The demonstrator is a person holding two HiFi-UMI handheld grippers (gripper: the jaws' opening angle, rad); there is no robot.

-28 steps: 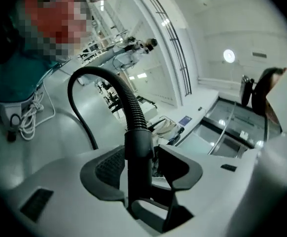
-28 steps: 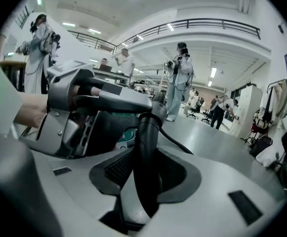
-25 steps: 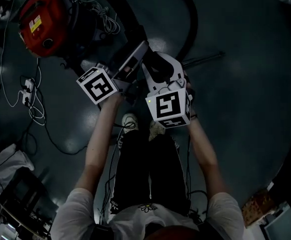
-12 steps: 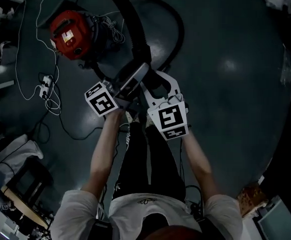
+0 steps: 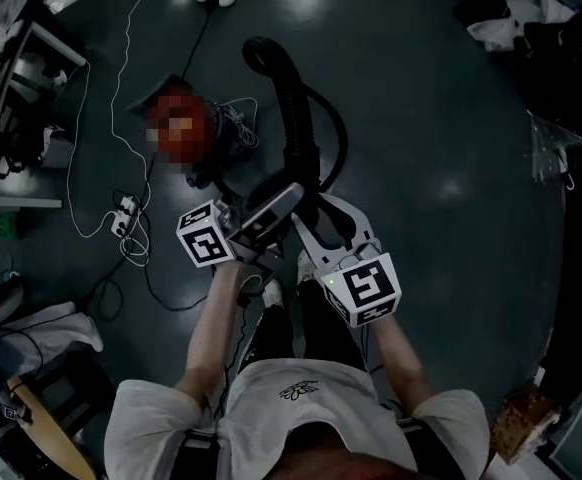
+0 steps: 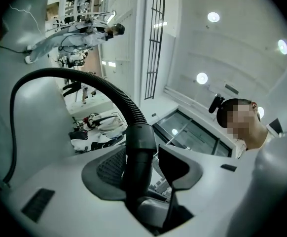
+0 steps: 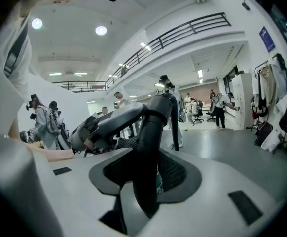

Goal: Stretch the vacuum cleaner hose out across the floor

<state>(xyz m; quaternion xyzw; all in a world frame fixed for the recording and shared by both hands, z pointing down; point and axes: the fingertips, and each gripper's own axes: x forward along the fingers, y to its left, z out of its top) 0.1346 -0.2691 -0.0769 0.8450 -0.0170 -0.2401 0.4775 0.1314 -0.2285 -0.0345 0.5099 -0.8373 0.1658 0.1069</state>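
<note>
Person stands on the dark floor [image 5: 451,118] w/ a gripper in each hand, both held out in front, side by side & nearly touching.

The left gripper [image 5: 239,226] is clamped on the hose [image 5: 296,118] at its stiff black end piece. In the left gripper view that end piece [image 6: 139,149] stands upright btwn the two jaws, and the ribbed part arcs up & over to the left.

The right gripper [image 5: 313,211] is also closed on the hose, a bit further along. In the right gripper view the black tube [image 7: 147,157] sits btwn the dark pads, w/ a grey handle part [image 7: 111,123] just past it.

The hose isn't straight. From the grippers it runs away from the person, curls over at the far end, & a thinner bend swings round on the right.

The red vac [image 5: 176,128] sits on the floor just left of the hose. White cable [image 5: 121,78] & a power strip [image 5: 123,208] lie further left.
</note>
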